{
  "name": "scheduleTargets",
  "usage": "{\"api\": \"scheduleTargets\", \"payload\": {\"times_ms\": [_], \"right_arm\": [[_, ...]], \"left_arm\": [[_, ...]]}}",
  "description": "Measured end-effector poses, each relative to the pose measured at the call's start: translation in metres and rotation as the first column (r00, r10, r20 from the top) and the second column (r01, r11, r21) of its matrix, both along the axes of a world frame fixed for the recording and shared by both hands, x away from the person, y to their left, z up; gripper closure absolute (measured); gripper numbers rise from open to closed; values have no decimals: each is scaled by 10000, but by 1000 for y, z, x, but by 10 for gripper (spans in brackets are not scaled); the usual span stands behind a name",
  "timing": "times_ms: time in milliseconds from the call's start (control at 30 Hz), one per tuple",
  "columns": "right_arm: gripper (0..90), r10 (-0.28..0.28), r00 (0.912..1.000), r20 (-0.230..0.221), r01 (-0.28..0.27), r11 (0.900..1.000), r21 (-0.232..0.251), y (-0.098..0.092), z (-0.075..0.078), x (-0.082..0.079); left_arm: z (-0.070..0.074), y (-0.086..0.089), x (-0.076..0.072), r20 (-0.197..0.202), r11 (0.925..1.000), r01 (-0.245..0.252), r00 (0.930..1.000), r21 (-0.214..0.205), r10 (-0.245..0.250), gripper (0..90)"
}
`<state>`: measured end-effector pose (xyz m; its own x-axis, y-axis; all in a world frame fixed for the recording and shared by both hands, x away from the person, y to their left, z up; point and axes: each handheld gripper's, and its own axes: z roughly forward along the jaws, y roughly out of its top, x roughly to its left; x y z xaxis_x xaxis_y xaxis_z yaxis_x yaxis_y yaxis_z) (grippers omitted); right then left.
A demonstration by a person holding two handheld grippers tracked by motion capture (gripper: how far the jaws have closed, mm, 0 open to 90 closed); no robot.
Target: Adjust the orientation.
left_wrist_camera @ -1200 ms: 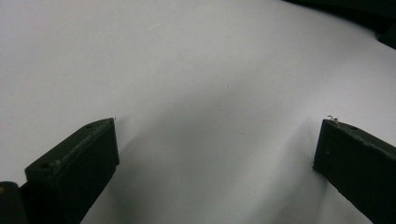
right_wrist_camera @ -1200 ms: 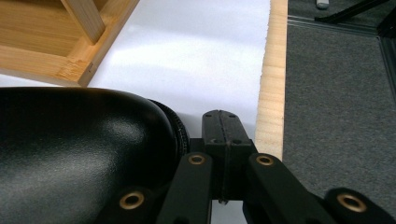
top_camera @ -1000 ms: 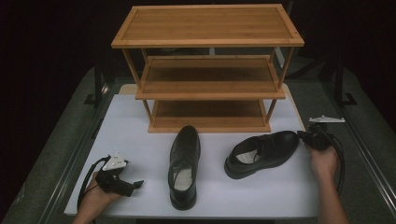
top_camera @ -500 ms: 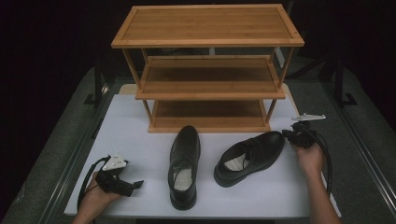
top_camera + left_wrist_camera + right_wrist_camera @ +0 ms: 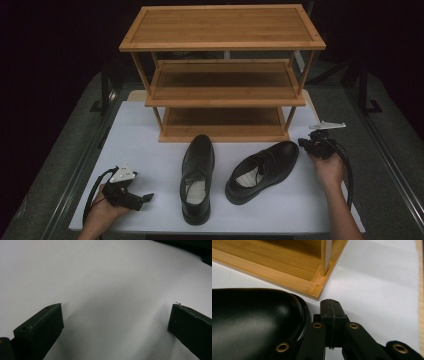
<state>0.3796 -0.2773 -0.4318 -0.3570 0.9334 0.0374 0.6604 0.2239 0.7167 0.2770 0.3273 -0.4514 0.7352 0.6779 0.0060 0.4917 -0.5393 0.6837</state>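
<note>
Two black leather shoes lie on the white tabletop [image 5: 140,135] before a three-tier bamboo shoe rack [image 5: 222,27]. The left shoe [image 5: 197,175] points its toe at the rack. The right shoe [image 5: 262,170] lies slanted, toe toward the right. My right gripper [image 5: 303,143] sits at that toe with its jaws shut and nothing between them. In the right gripper view its closed tips [image 5: 331,307] stand beside the shiny toe [image 5: 254,320], near the rack's bottom corner [image 5: 317,287]. My left gripper [image 5: 147,198] rests at the front left, jaws open [image 5: 117,315] over bare tabletop.
All three rack shelves hold nothing. The tabletop's front edge [image 5: 280,230] runs just below the shoes. Dark grey floor and stand legs [image 5: 362,85] flank the table.
My right gripper has moved left and slightly toward the rack, and the right shoe has slid left with it. The left hand and left shoe have stayed put.
</note>
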Motion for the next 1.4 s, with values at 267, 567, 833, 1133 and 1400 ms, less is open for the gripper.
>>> {"api": "scheduleTargets", "payload": {"times_ms": [267,567,833,1133,1400], "right_arm": [[899,-1,9998,213,0,10000,91,-4,12,-34],[899,699,9975,75,-701,9974,176,9,8,-75],[899,1258,9895,-710,-1219,9909,565,17,-12,-88],[899,1411,9872,-745,-1378,9893,485,21,-15,-82],[899,1562,9852,-705,-1534,9872,435,28,-15,-71]], "left_arm": [[0,0,0,-1,10000,-2,10000,-13,2,0],[0,0,0,3,10000,-1,10000,-9,1,0],[0,0,0,-2,10000,-1,10000,-4,1,0],[0,0,0,-8,10000,0,10000,-4,0,0],[0,0,0,-12,10000,0,10000,-8,0,0]]}}
